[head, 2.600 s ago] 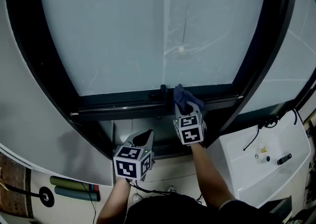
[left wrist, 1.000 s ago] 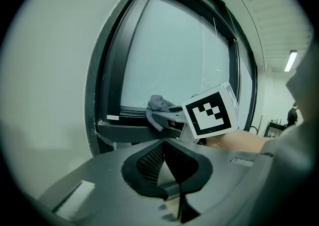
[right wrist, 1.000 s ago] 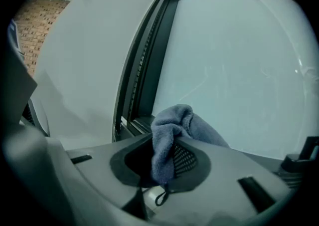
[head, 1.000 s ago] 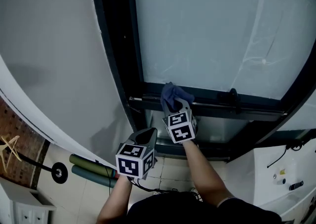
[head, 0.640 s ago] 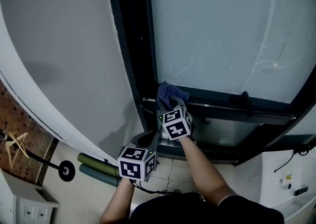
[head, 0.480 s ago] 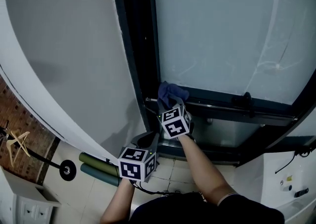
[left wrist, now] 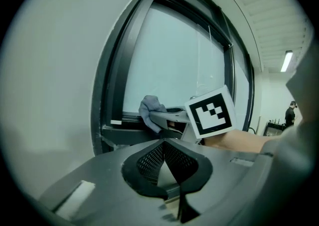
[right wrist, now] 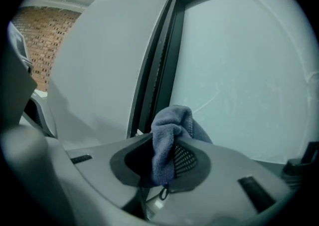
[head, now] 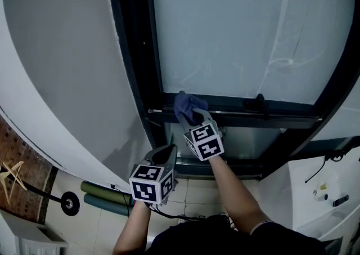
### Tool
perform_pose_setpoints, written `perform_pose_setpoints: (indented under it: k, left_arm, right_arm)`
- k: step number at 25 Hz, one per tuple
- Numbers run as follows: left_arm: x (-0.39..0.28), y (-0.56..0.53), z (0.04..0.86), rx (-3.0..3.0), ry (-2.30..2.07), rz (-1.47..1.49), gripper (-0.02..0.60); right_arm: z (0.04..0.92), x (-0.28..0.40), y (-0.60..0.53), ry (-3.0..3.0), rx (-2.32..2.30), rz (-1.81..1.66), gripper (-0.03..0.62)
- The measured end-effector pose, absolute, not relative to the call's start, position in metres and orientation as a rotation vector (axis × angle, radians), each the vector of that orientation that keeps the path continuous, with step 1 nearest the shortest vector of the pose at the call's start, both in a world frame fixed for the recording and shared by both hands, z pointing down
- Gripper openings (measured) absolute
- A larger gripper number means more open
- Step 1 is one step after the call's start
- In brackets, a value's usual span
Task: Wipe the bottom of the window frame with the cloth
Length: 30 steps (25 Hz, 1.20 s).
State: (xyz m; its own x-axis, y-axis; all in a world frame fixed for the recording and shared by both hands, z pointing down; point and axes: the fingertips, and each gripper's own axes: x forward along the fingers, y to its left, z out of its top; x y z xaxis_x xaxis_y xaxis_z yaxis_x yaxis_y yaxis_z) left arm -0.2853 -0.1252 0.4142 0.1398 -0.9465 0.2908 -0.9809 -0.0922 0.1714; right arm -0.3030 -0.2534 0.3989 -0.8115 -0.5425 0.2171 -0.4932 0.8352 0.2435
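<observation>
1. The right gripper [head: 195, 117] is clenched on a blue-grey cloth [head: 186, 105] — the fabric is bunched between its jaws and spills out above them.
2. The cloth sits at the bottom rail of the window frame [head: 287, 114], near the lower left corner and just under the glass pane [head: 236, 34].
3. It seems to rest against the rail, though the head view is too dim to show firm contact.
4. The left gripper [head: 165, 153] hangs lower and to the left, apart from the frame — jaws pressed together with nothing between them.
5. A small dark latch [head: 260, 102] stands on the rail, right of the cloth.
6. A pale wall [head: 62, 68] borders the frame on the left.
</observation>
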Motion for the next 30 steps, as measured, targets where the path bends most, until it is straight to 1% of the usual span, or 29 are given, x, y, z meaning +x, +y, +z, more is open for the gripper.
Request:
perform_pose_setpoints:
  k: [7,16,23,30]
  left_arm:
    - [-0.215,-0.155,0.391,2.214,-1.823,0.074,0.005]
    - [-0.117,-0.187,0.361,2.375,-1.721,0.06,0.005]
    - [-0.081,-0.189,0.351,2.409,-1.703,0.072,0.005]
    - [-0.069,-0.187,0.356,2.4,-1.693,0.094,0.005]
  right_arm:
    - [0.365,-0.176,-0.232,-2.838,0.928,-0.151,0.072]
    - [0.336,-0.043,-0.223,-2.848,1.073,-0.13,0.075]
    - [0.331,0.007,-0.215,-2.862,1.131,-0.087,0.075]
    - [0.335,0.022,-0.216,-2.845,1.154,-0.074,0.075]
